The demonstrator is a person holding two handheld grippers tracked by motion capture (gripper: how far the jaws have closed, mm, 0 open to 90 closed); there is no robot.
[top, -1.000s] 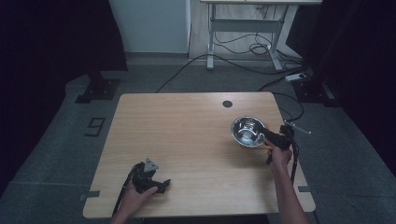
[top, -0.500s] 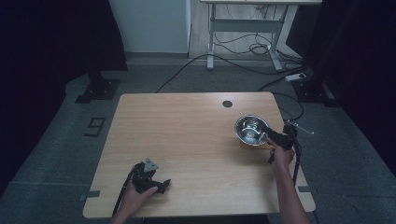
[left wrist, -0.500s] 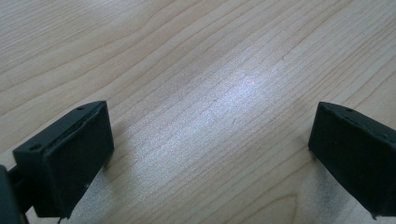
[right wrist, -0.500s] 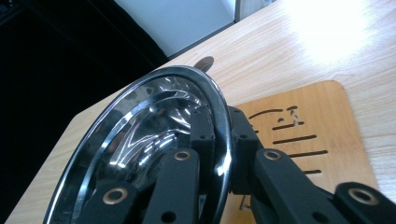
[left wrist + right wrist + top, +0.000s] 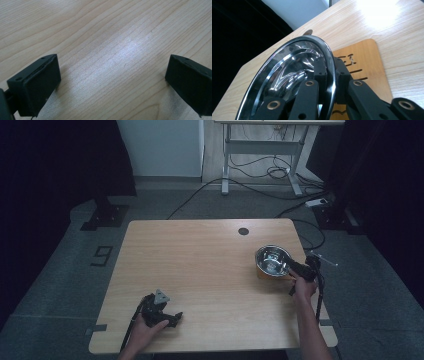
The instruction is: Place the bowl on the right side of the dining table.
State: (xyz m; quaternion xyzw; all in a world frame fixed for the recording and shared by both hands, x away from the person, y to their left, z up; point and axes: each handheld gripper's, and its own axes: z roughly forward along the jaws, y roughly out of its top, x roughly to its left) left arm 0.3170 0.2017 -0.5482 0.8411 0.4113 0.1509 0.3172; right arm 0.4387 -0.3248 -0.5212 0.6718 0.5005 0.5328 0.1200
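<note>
I see the steel bowl (image 5: 273,260) near the table's right edge, at about three o'clock from the tabletop's middle. In the right gripper view the bowl (image 5: 287,75) is tipped, its shiny inside facing the camera, over a small wooden board (image 5: 364,65) with cut-out marks. From the high view the board (image 5: 272,276) peeks out at the bowl's six o'clock side.

My right gripper (image 5: 299,268) comes in from the bowl's four o'clock and has its jaws pinched on the rim: one pad inside the bowl, the other outside, the metal edge clamped between them. The right gripper (image 5: 328,68) shows that grip plainly.

My left gripper (image 5: 170,318) is far off, at about seven o'clock on the table (image 5: 200,270), near the front edge, resting in my left hand (image 5: 145,330). The left gripper (image 5: 112,82) stands with its jaws spread wide and bare wood grain between them.

A dark round cable hole (image 5: 243,231) sits at the table's twelve o'clock edge.
</note>
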